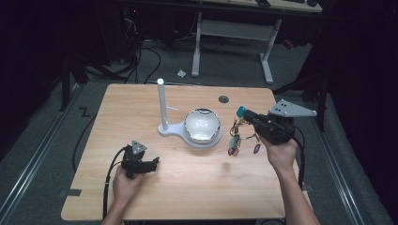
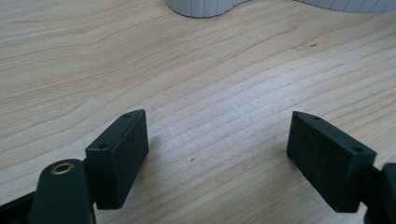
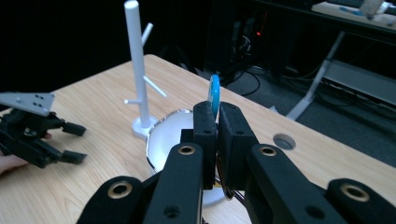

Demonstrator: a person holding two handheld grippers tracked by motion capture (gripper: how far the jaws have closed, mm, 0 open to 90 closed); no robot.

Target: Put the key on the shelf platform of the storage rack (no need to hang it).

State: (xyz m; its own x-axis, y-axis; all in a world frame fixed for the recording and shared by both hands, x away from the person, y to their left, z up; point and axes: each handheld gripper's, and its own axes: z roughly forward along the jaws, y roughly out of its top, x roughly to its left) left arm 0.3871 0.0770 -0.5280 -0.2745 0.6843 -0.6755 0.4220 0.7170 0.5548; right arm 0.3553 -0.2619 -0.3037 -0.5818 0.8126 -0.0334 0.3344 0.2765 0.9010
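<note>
The right gripper [image 1: 247, 114] hangs above the right side of the wooden table [image 1: 141, 101], held in the person's right hand [image 1: 280, 153]. Its 2 jaws are pressed together on a blue tag [image 1: 241, 111], and in the right gripper view the round blue tag [image 3: 214, 94] sticks up edge-on from between the pads. Below the gripper a bunch of keys and small tags [image 1: 236, 140] dangles on thin cords, clear of the table top, with a purple piece at the bottom right and a red one at the bottom left. The bunch hangs just to the right of the white bowl [image 1: 202, 125].

The bowl sits on the round end of a white stand [image 1: 174, 131], near the middle of the table. From the other end of that stand a white post [image 1: 162, 104] rises upright, with a short peg pointing to the right. In the right gripper view the post [image 3: 137, 70] shows 3 pegs at different heights, all bare.

The left gripper [image 1: 151, 165] rests low on the left front part of the table, held by the left hand [image 1: 126, 183], well apart from the stand. Its jaws are spread wide with bare wood between them, and the left gripper view shows the 2 black pads [image 2: 122, 154] far apart over the table surface.

A round hole [image 1: 223, 99] is set in the table behind the bowl.
</note>
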